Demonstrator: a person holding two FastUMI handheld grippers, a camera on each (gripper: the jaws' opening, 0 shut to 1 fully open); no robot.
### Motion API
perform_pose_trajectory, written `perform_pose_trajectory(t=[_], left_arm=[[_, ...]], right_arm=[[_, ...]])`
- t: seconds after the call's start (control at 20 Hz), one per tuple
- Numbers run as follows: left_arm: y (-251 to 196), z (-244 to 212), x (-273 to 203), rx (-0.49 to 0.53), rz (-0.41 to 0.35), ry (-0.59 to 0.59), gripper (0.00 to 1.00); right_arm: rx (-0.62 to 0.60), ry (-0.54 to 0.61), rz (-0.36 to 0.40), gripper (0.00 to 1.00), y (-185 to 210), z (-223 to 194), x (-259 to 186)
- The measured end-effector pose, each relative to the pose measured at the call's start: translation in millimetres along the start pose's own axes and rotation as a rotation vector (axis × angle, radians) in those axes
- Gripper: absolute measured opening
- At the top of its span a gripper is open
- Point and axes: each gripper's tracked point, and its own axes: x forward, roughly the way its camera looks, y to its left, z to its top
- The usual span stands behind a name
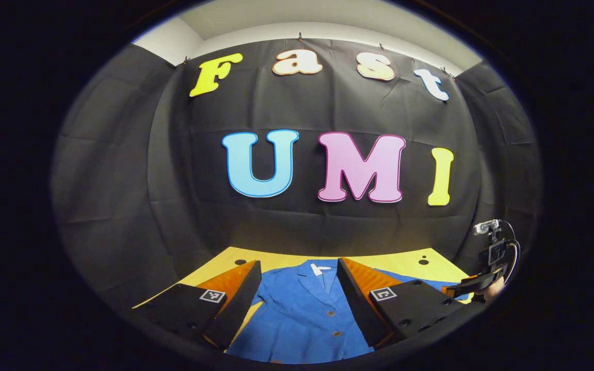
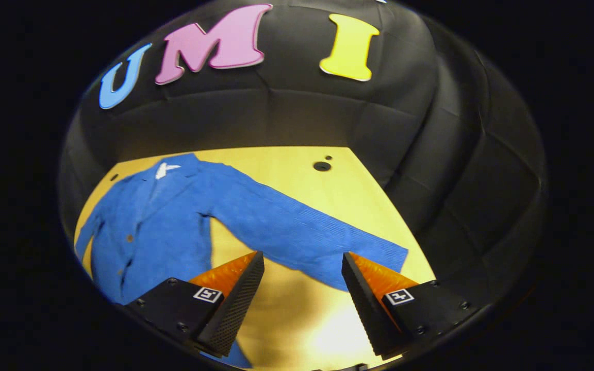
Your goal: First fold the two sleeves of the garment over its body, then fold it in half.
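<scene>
- While the blue garment (image 2: pixel 173 221) lies flat and face up on the yellow table (image 2: pixel 286 170), with its collar toward the far wall, neither sleeve is seen folded over the body yet.
- One long sleeve (image 2: pixel 297 226) is spread out sideways across the table, its cuff just beyond the right gripper (image 2: pixel 302 286), whose fingers are held wide apart with nothing between them.
- The left gripper (image 1: pixel 299 293) is poised above the buttoned front, its fingers likewise spread and empty.
- The cloth is judged soft, light and limp; it should drape and wrinkle rather than hold shape, so dragging is to be avoided.
- The cuff end of the sleeve is judged the best place for a pinch.
- The tabletop looks smooth and hard, with a few round holes (image 2: pixel 322 166); black cloth walls close the booth in.
</scene>
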Motion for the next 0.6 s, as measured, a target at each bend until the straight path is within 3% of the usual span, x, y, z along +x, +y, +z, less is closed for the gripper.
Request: perform_pose_trajectory(t=[0.35, 0.6], left_arm=[[-67.1, 5.9, 26.3, 0.055, -0.053, 0.018, 0.84], [-94.5, 8.4, 34.8, 0.086, -0.078, 0.026, 0.84]], right_arm=[[0.142, 0.143, -0.168, 0.98, -109.8, -41.7, 43.3], [0.237, 0.241, -0.153, 0.99, -122.5, -68.1, 52.5]])
